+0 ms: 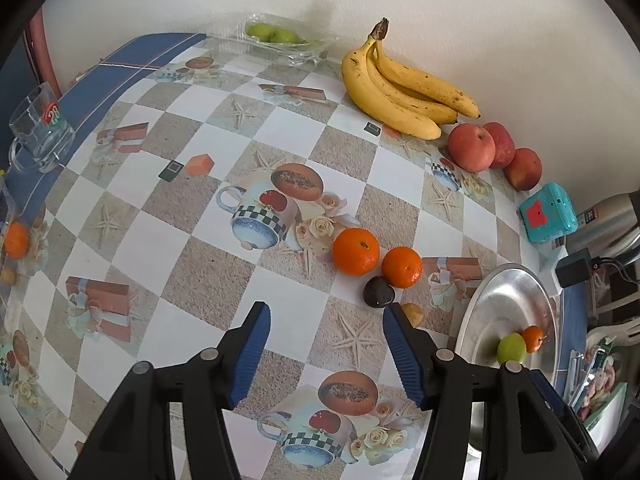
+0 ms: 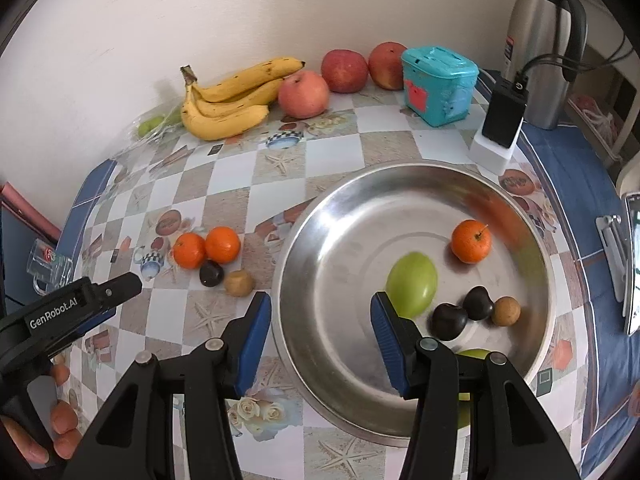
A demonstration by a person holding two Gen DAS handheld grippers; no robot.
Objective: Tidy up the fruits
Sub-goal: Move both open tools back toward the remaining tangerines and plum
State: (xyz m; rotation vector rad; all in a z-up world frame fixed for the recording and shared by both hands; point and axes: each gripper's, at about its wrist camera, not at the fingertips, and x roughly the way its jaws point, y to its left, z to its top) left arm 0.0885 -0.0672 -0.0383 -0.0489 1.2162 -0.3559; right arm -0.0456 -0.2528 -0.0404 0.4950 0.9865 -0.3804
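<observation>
Left gripper (image 1: 326, 350): spread wide, holding nothing, up over the table, near the small fruits.
Right gripper (image 2: 320, 346): spread wide too, holding nothing, above the near rim of the silver bowl (image 2: 304, 248).
In the bowl: one orange (image 2: 471, 241), a big green fruit (image 2: 412, 285), two dark plums (image 2: 449, 321) side by side, a small brown fruit (image 2: 506, 311) touching one plum.
On the table (image 1: 280, 128), left of the bowl: two oranges (image 1: 356, 251) touching, a dark plum (image 1: 378, 291) and a small brown fruit (image 1: 414, 314) just in front.
By the wall: bananas (image 1: 400, 88), then three red apples (image 1: 471, 148) beside them.
Far corner: green fruits in a clear tray (image 1: 276, 40).
Next to the apples: a blue box (image 2: 438, 84).
</observation>
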